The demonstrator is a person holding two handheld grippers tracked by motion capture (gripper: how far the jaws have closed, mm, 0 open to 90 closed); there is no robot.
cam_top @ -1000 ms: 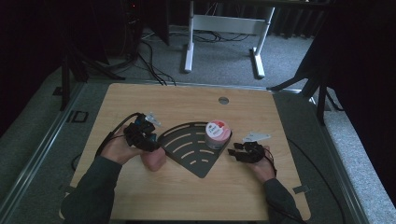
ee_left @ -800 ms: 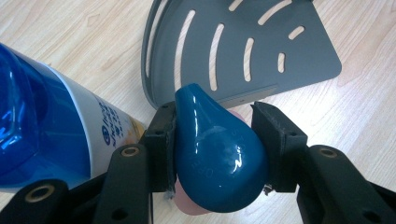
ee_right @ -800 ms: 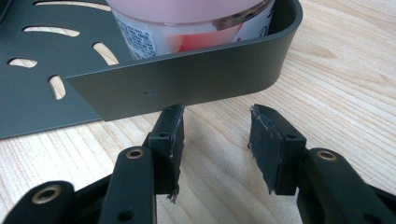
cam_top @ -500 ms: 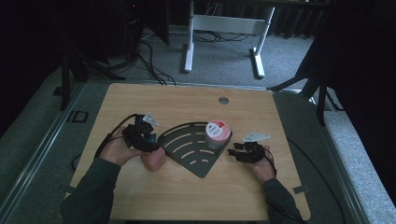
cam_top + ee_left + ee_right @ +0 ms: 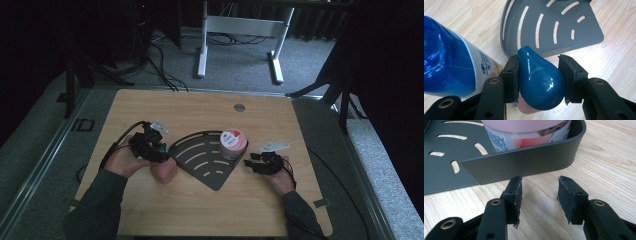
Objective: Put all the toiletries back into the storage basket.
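fingers (image 5: 510,72): clamp glossy teardrop cap (image 5: 539,82) | slotted metal tray (image 5: 564,27)

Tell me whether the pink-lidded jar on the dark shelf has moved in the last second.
No. In the high view the jar sits at the same spot by the right corner of the slotted dark shelf, on the same line below the table's grommet.

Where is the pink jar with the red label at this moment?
In the high view, the pink jar stands upright in the right corner of the dark slotted tray, against its raised rim, just left of the right tool.
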